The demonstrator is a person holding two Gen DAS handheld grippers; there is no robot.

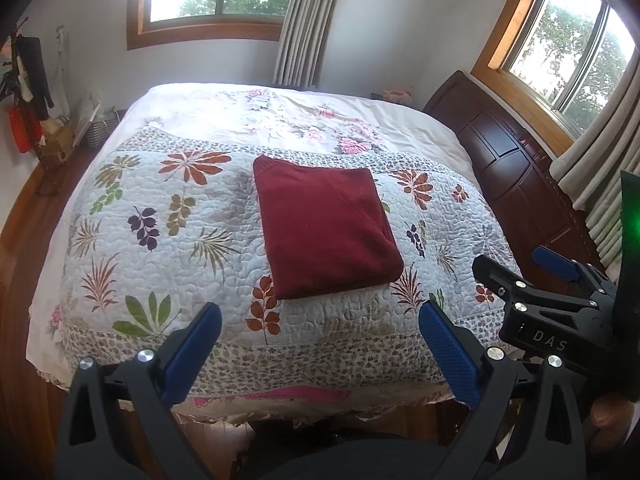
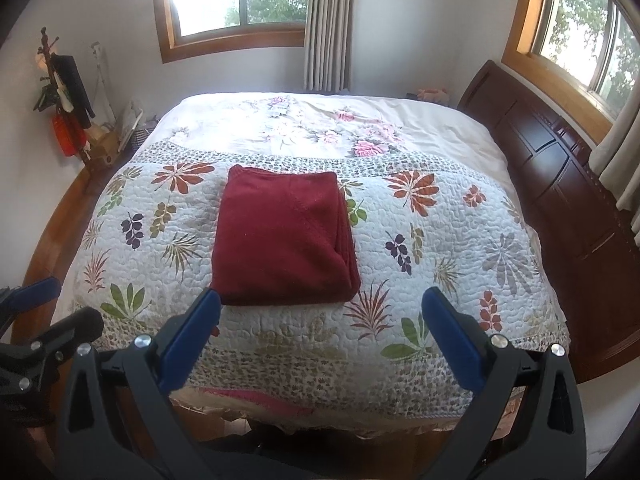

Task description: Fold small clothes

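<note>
Both tools, left [image 1: 320, 344] and right [image 2: 320, 332], hang spread and empty; ahead of them our garment [image 2: 284, 240] lies folded on the bed [image 2: 480, 240]. Folding looks done; next we fetch another.

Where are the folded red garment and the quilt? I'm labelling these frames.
folded red garment [image 2: 284, 240], right wrist view, middle of its top layer.
quilt [image 1: 160, 216], left wrist view, bare leaf-patterned area left of the garment.

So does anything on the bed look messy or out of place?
Nothing stands out. The dark red garment lies folded in a neat rectangle on the floral quilt, and both the left gripper and right gripper are open and clear of it.
</note>
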